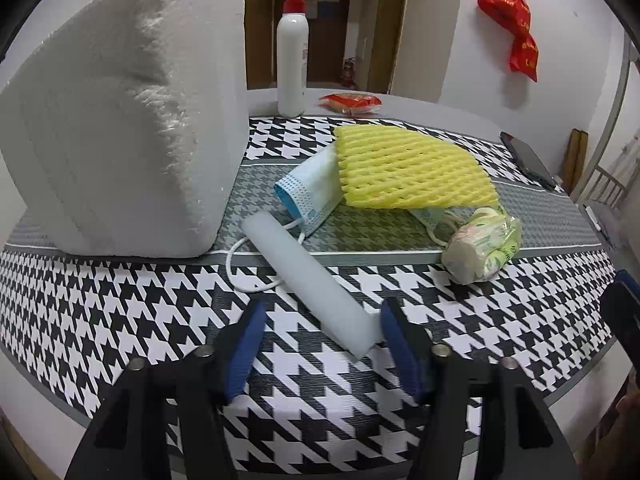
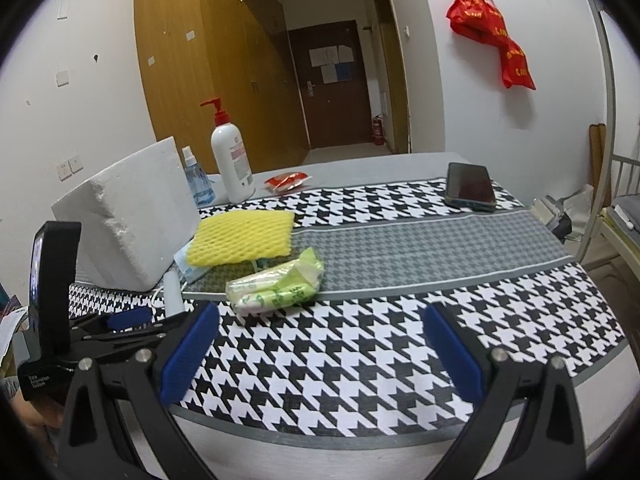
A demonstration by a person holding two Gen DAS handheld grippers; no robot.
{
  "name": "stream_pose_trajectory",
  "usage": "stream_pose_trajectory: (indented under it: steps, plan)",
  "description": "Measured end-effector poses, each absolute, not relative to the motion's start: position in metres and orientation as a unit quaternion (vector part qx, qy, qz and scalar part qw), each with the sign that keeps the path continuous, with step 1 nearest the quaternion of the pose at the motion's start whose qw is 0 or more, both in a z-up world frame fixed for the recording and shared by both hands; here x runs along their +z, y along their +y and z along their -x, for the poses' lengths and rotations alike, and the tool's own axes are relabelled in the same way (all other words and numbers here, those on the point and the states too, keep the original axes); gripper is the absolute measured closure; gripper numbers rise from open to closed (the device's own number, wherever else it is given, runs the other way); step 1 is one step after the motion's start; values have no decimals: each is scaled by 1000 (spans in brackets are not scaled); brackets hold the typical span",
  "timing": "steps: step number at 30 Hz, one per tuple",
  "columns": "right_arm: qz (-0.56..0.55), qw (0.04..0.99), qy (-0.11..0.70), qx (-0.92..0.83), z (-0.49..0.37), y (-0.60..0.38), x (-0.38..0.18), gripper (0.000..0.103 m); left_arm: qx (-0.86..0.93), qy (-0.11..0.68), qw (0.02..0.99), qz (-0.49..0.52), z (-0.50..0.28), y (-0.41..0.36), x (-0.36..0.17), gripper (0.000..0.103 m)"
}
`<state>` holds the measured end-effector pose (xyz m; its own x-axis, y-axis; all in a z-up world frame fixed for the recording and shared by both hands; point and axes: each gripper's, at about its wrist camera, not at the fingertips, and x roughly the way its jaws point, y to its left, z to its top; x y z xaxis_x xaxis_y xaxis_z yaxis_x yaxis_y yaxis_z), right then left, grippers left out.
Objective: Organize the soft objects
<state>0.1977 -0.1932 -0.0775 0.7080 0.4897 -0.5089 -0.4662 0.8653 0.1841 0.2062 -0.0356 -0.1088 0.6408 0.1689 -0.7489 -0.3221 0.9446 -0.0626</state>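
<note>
A white foam bar lies on the houndstooth mat, its near end between the open fingers of my left gripper. Behind it lie a blue face mask, a yellow foam net and a green-wrapped tissue pack. A big white foam block stands at the left. In the right wrist view my right gripper is open and empty over the mat, near the tissue pack, yellow net, foam bar and block.
A white pump bottle, a blue spray bottle and a red packet stand at the back. A phone lies at the back right. The left gripper's body shows at the left. The table edge is near.
</note>
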Motion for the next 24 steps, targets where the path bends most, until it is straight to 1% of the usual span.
stream_pose_trajectory:
  steps: [2, 10, 11, 12, 13, 14, 15, 16, 21, 24]
  plan:
    - [-24, 924, 280, 260, -198, -195, -78, 0, 141, 402, 899, 98, -207, -38, -108, 49]
    - [-28, 923, 272, 271, -193, -199, -77, 0, 155, 405, 894, 117, -213, -38, -107, 50]
    - [-29, 923, 273, 271, -193, -200, -77, 0, 153, 404, 894, 120, -213, -37, -107, 53]
    - [-30, 922, 273, 271, -193, -200, -78, 0, 151, 404, 894, 123, -215, -37, -107, 58]
    - [-30, 923, 273, 271, -193, -201, -78, 0, 153, 403, 894, 123, -215, -36, -107, 61]
    - [-32, 923, 274, 268, -193, -202, -78, 0, 155, 402, 894, 124, -216, -35, -107, 67]
    - [-33, 923, 275, 267, -194, -202, -78, 0, 157, 401, 894, 124, -216, -34, -108, 70]
    - [-34, 923, 276, 267, -194, -203, -79, 0, 154, 400, 895, 124, -216, -33, -108, 70]
    - [-32, 923, 277, 264, -193, -204, -79, 0, 142, 397, 897, 130, -213, -29, -108, 78]
    - [-29, 922, 280, 265, -192, -201, -80, 0, 135, 395, 900, 129, -209, -28, -107, 81]
